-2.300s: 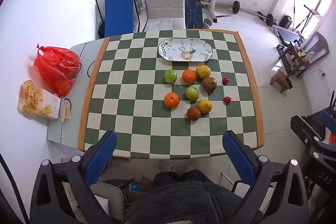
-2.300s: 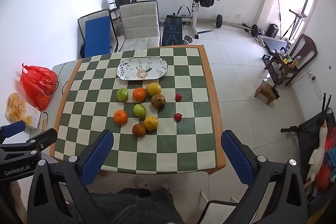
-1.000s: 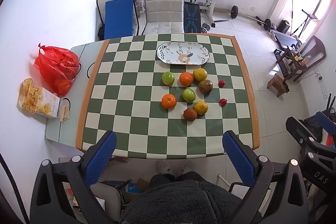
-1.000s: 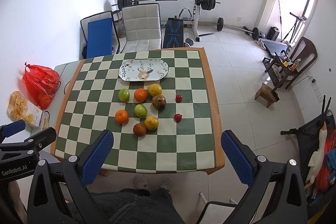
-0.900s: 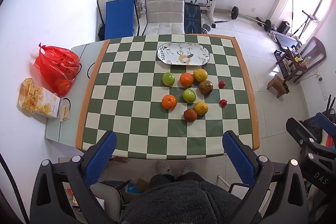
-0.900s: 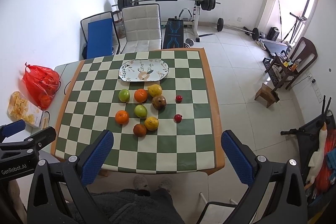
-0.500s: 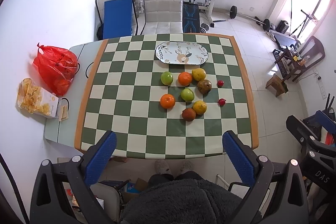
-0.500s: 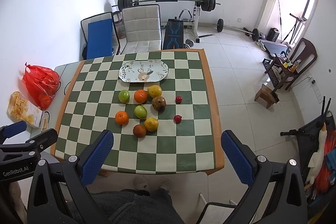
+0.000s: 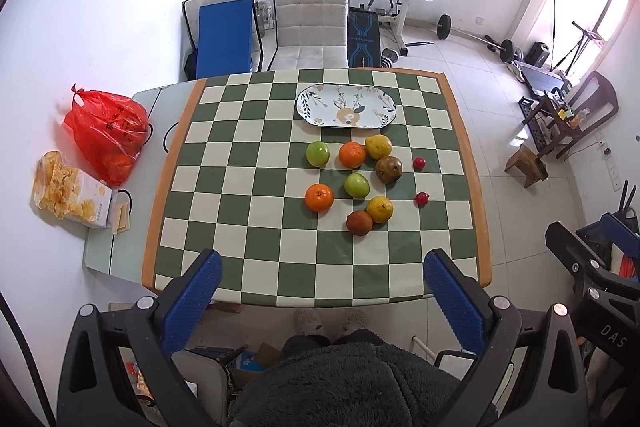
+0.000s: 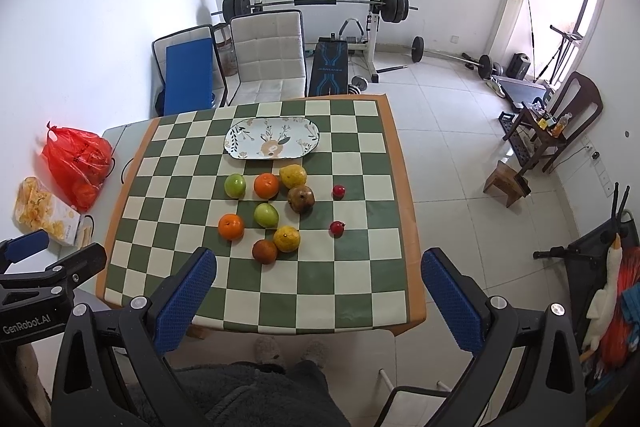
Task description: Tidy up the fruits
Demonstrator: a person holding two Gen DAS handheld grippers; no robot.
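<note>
My left gripper [image 9: 320, 287] and right gripper [image 10: 318, 285] both gape wide, empty, high above the checkered table [image 9: 256, 227]. The fruits [image 9: 356, 183] lie loose just before the bare plate [image 9: 346, 105]. My legs hide the table's near underside.

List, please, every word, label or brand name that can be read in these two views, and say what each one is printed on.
"GenRobot.AI": on the black body of the left gripper, at the left edge of the right wrist view.
"DAS": on the black body of the right gripper, at the right edge of the left wrist view; the rest is cut off.
Print on the red plastic bag, the snack box and the weight bench pad: too small to read.
</note>
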